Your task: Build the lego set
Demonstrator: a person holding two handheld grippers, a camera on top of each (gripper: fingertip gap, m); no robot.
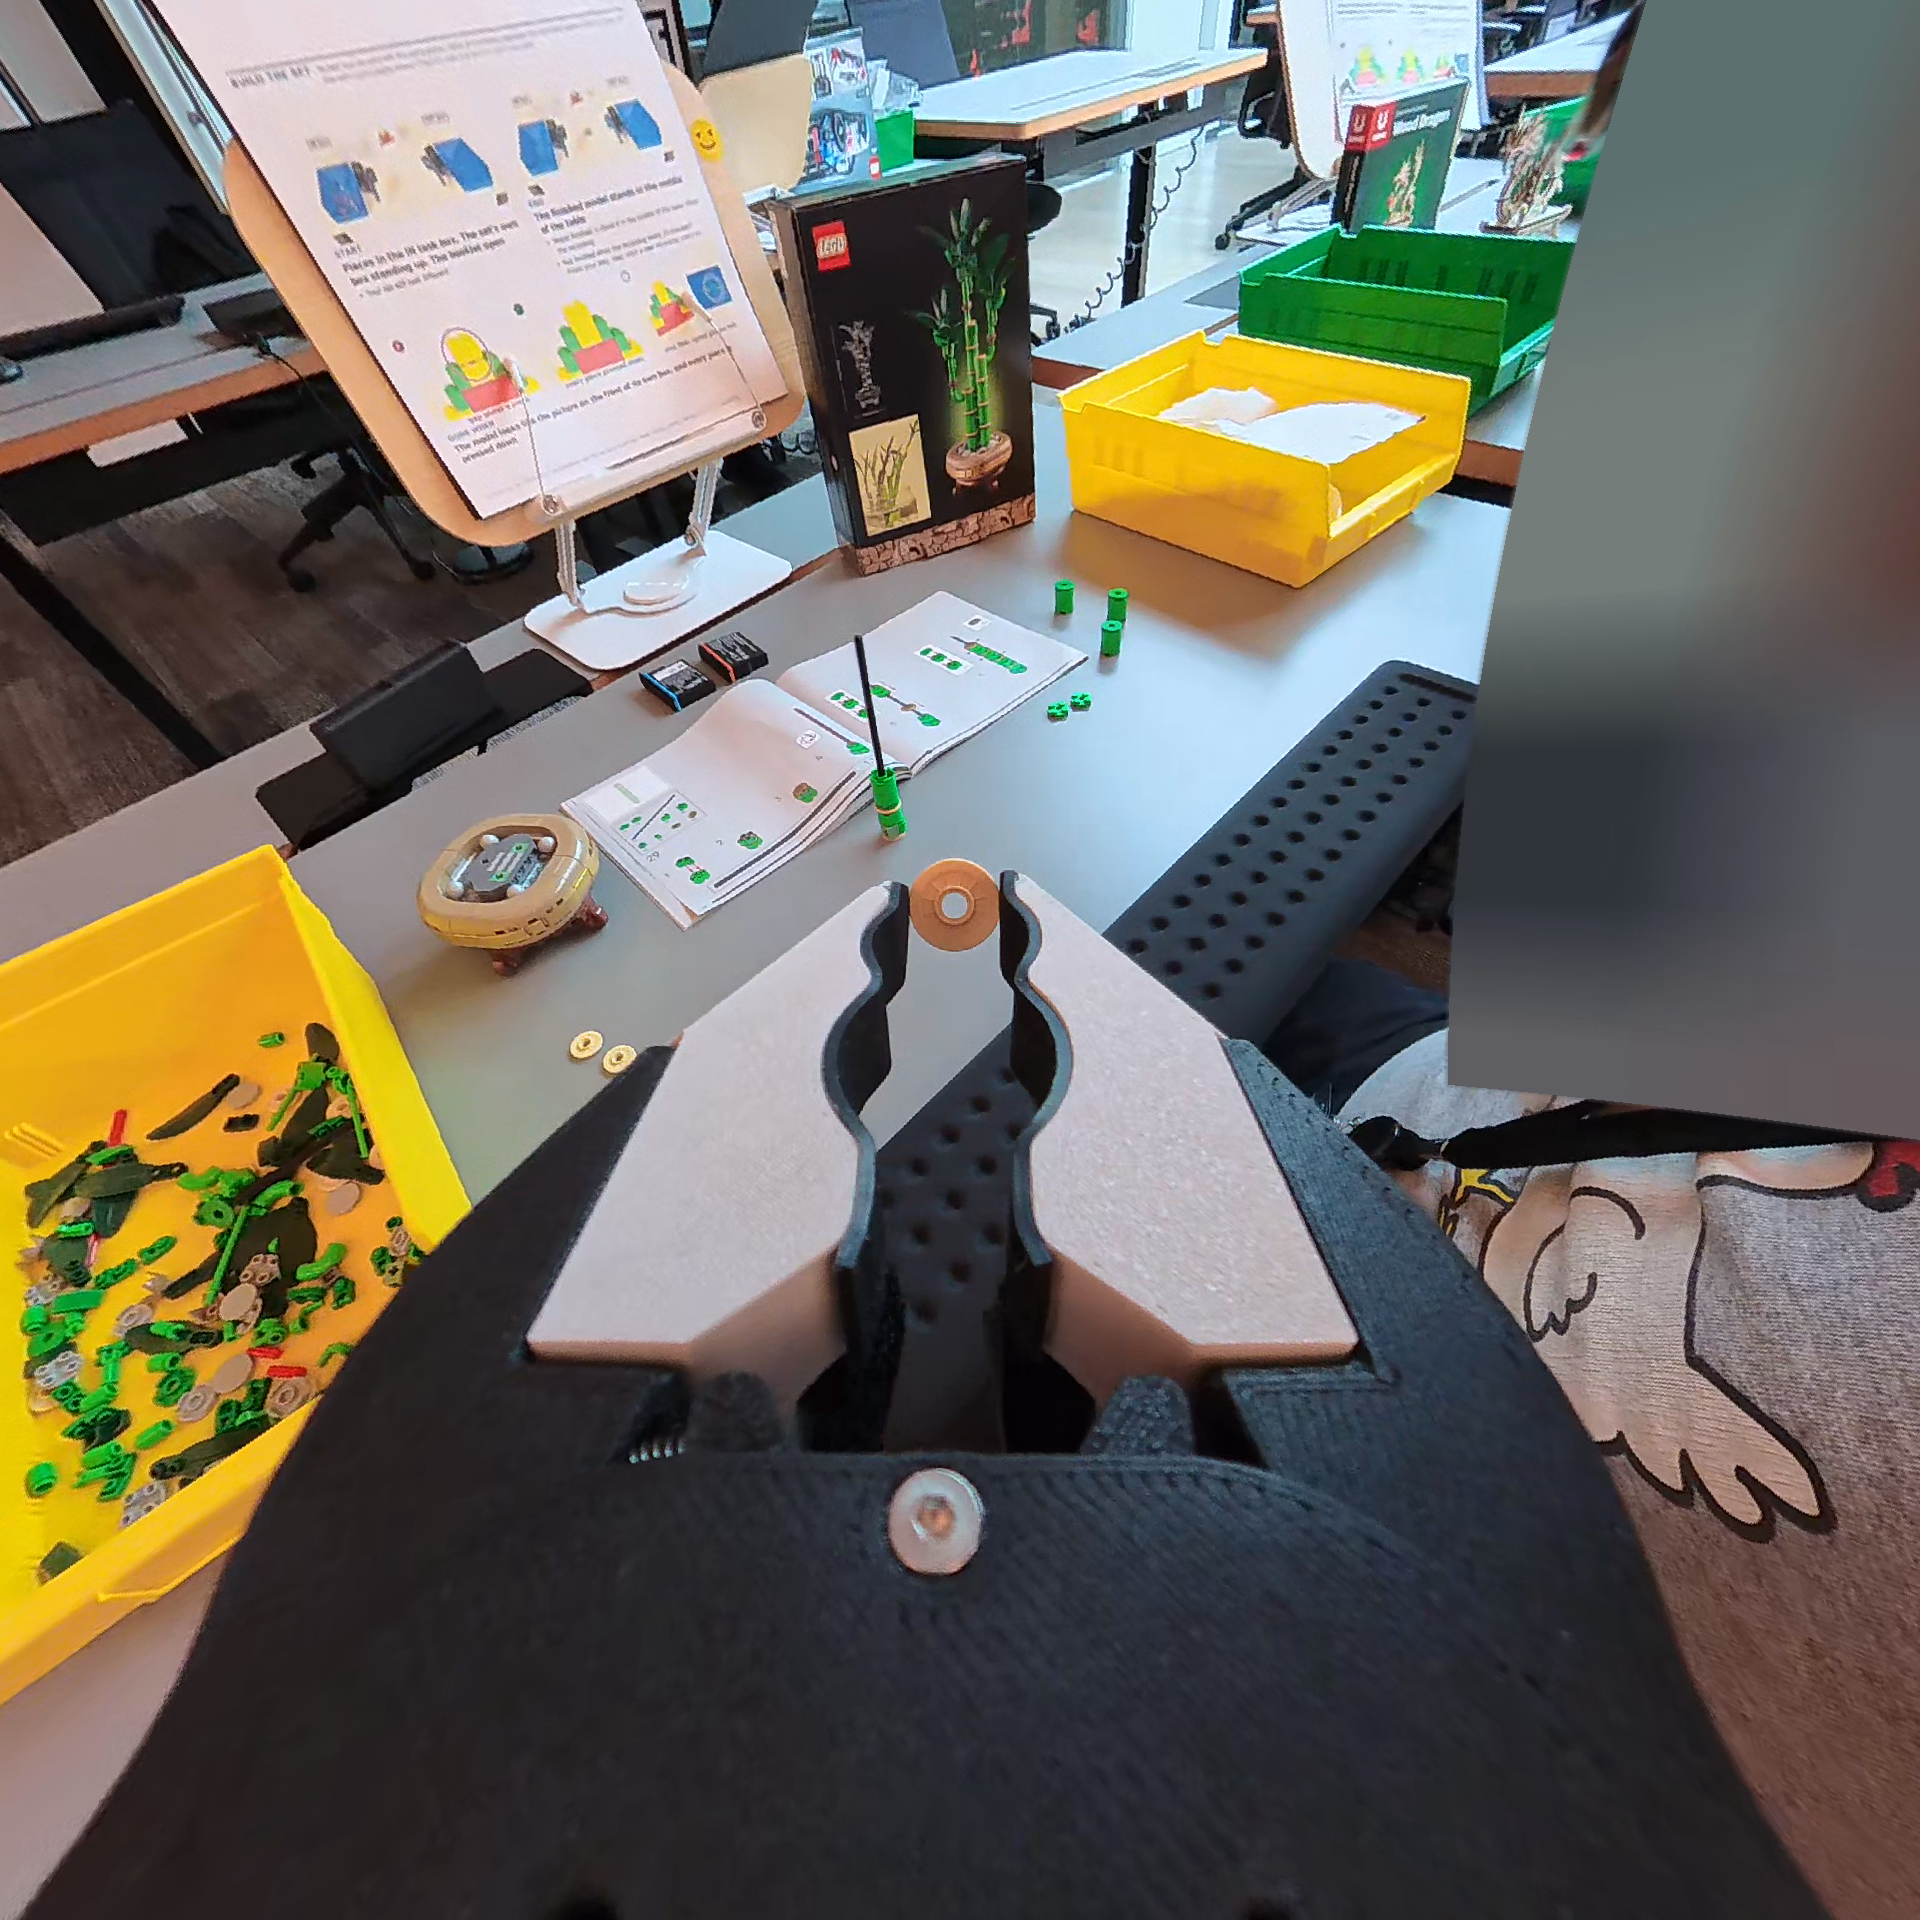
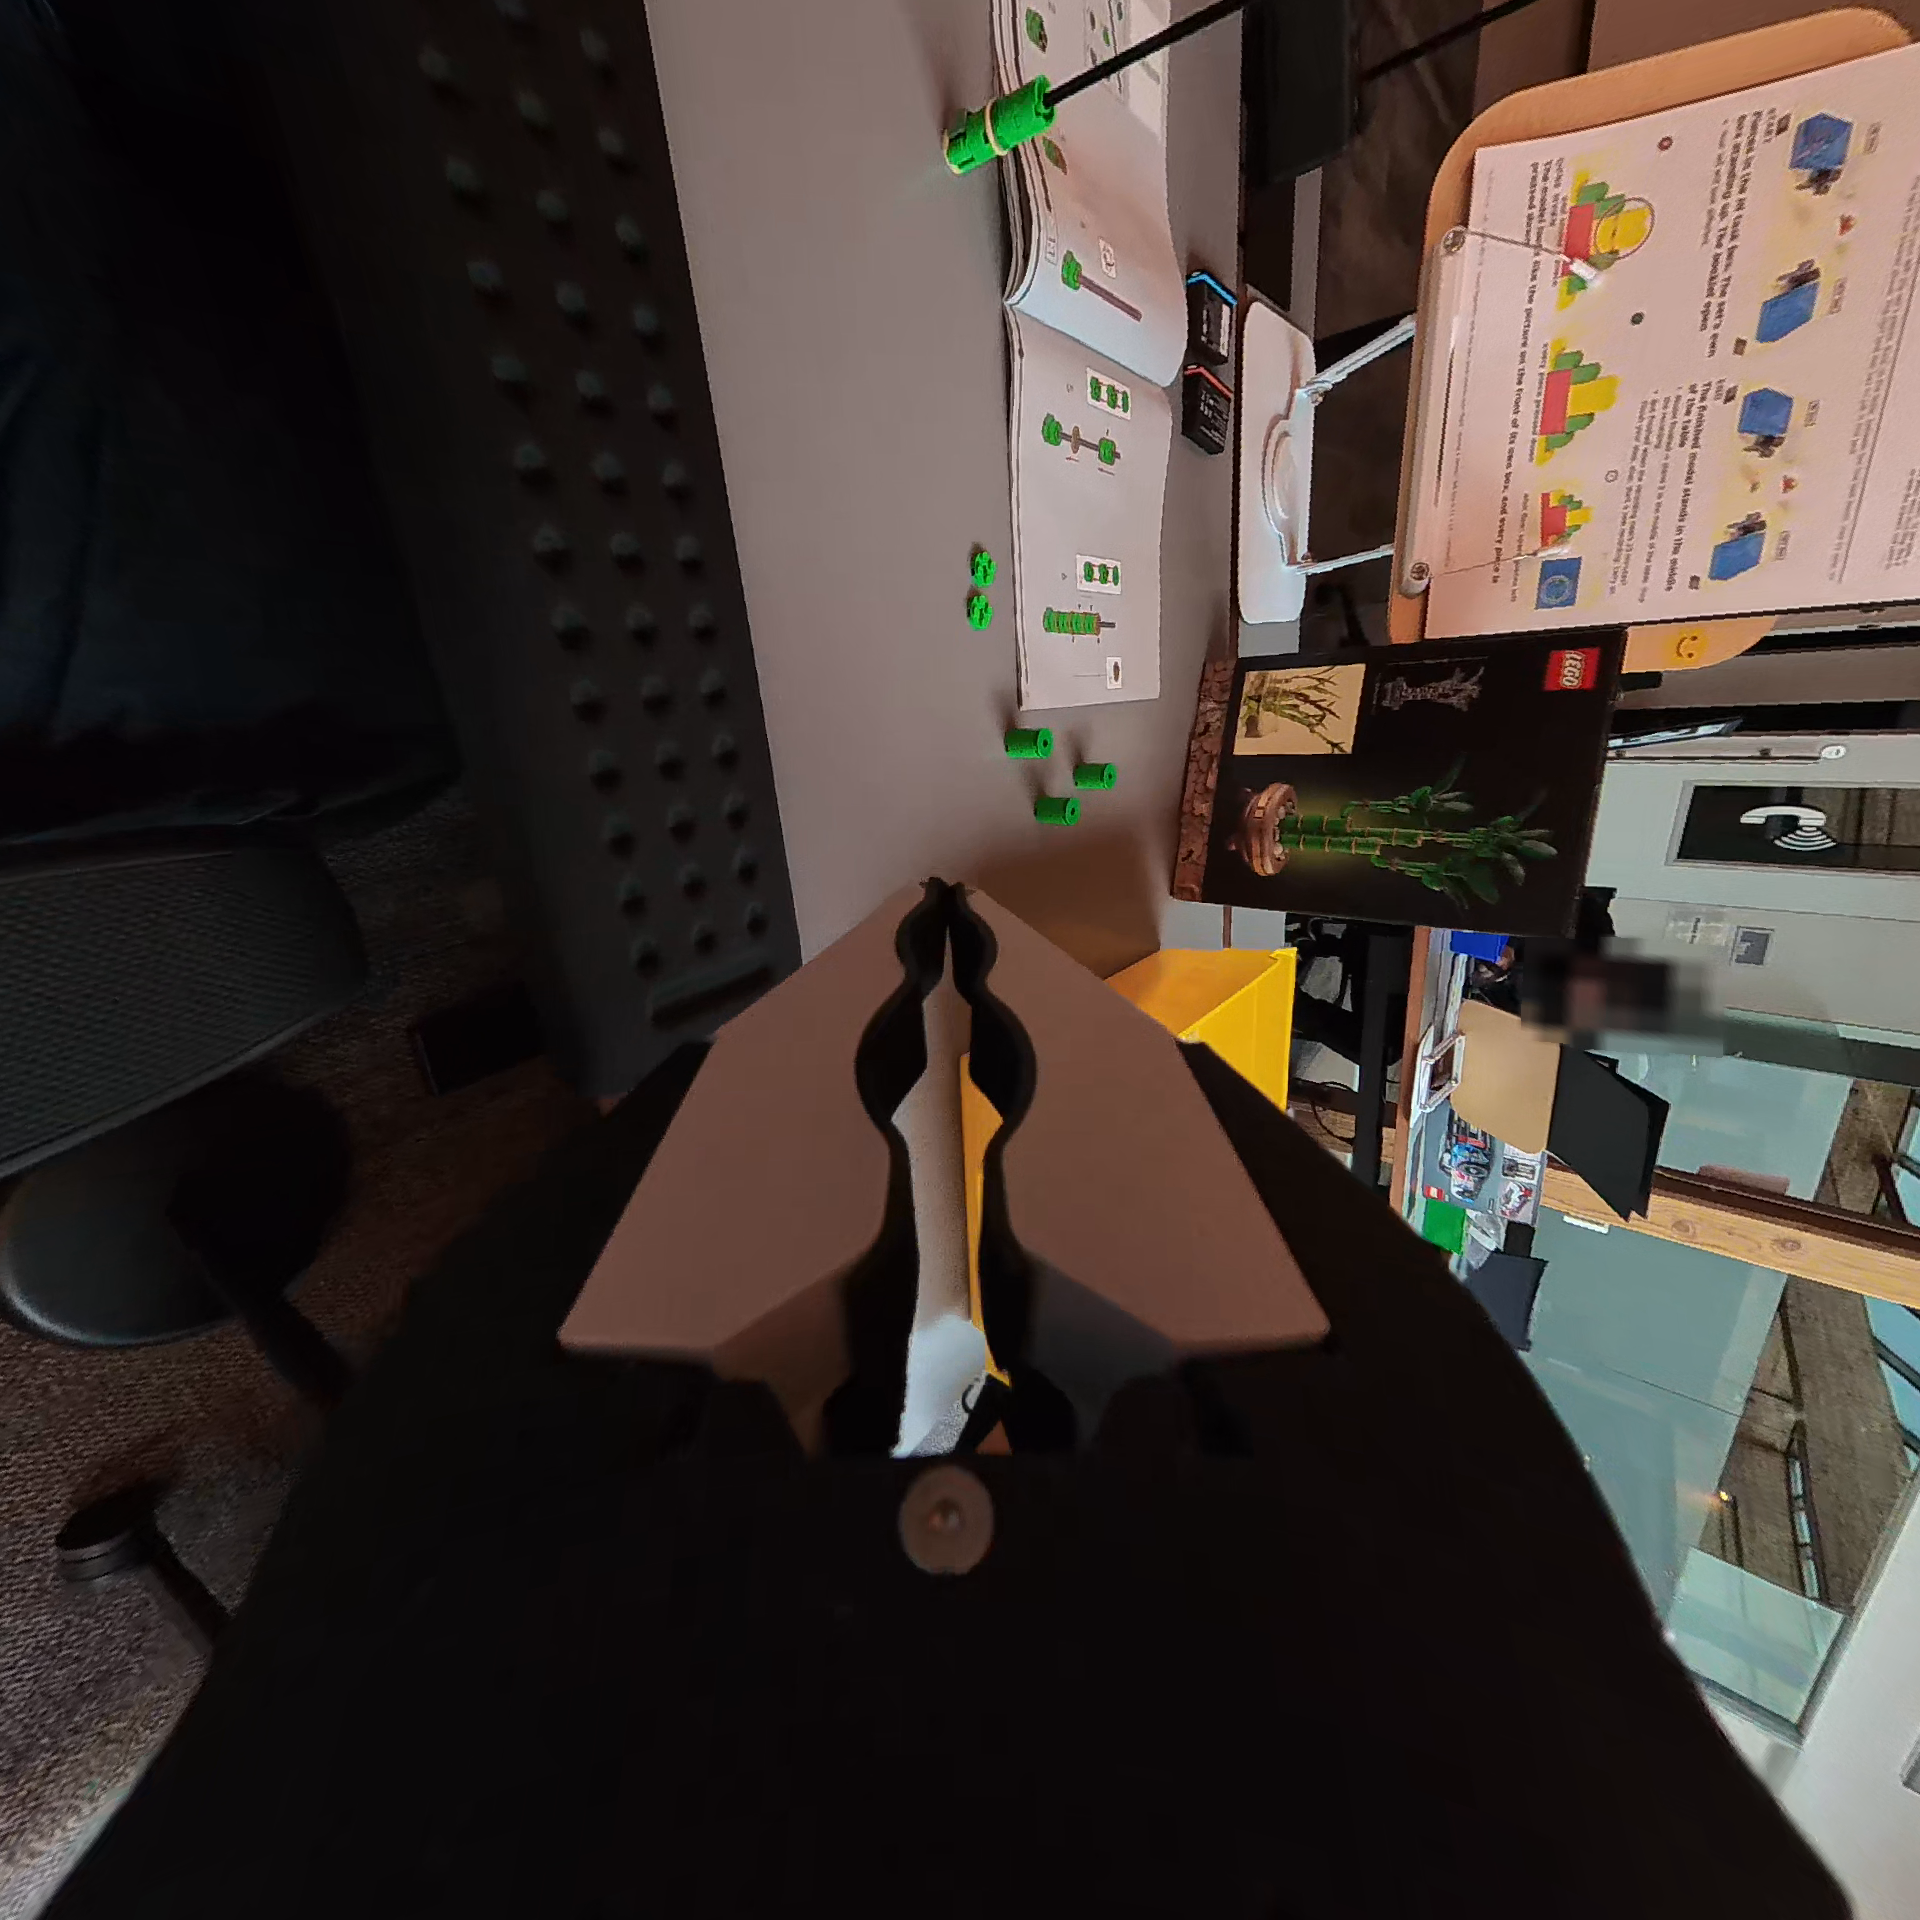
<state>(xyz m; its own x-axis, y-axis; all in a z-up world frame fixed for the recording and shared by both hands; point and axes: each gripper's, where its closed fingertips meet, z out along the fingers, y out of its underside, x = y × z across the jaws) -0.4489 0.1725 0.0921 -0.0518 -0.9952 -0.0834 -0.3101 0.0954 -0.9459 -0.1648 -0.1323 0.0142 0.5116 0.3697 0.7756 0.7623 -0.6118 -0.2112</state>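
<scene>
My left gripper (image 1: 953, 902) is shut on a tan round plate with a centre hole (image 1: 953, 904), held above the grey table (image 1: 1195, 748). Ahead stands a black axle with green cylinders at its foot (image 1: 885, 805) on the open instruction booklet (image 1: 821, 748); it also shows in the right wrist view (image 2: 1003, 120). A tan round pot base (image 1: 509, 883) sits to the left. Two gold round plates (image 1: 603, 1051) lie near my left finger. Loose green cylinders (image 1: 1091, 613) lie farther back, seen too in the right wrist view (image 2: 1055, 774). My right gripper (image 2: 943, 891) is shut and empty, rolled sideways.
A yellow bin (image 1: 343, 1049) at the left holds several green and dark pieces. Another yellow bin (image 1: 1247, 509), a green bin (image 1: 1382, 312), the set's box (image 1: 914, 364) and an instruction sheet on a stand (image 1: 499, 260) stand at the back. A black perforated pad (image 1: 1299, 831) lies at the right.
</scene>
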